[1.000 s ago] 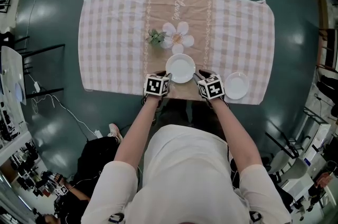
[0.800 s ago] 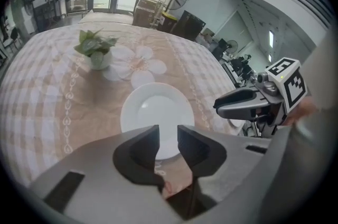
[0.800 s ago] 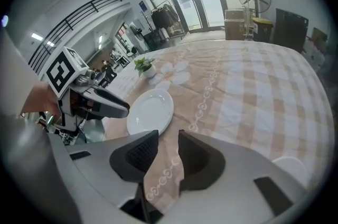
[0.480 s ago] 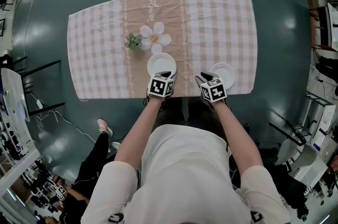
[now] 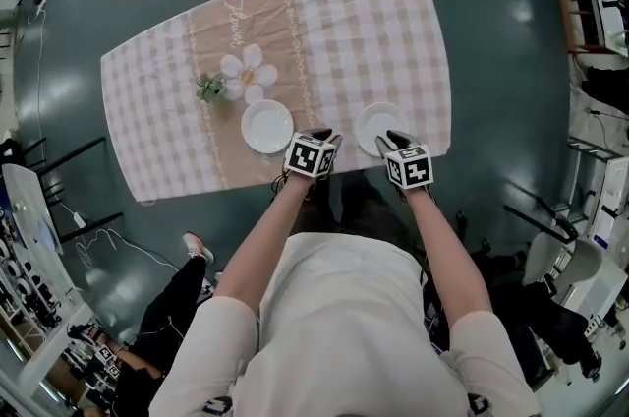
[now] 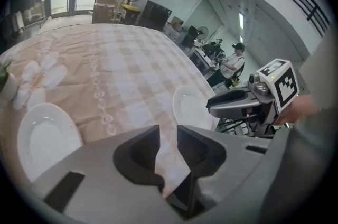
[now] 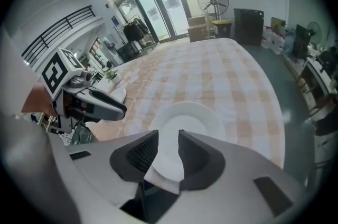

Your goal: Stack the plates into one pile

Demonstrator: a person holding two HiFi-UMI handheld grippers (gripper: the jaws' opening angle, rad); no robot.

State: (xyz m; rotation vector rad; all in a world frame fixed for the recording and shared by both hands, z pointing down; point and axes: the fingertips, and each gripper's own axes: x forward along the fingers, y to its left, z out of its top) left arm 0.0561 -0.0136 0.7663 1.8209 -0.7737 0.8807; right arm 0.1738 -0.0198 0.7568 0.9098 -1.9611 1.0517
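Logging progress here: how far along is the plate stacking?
Done: nothing; left plate and right plate lie apart. In hand: right gripper, open, lines up on the right plate's near rim; left gripper open, empty. Left: grip, lift, set it on the other.

The head view looked steeply down from above the person (image 5: 344,327), taking in the whole checked tablecloth (image 5: 344,22). Each gripper view sat low and close behind its own jaws, facing across the cloth. All three views shared the right-hand plate (image 5: 375,120).
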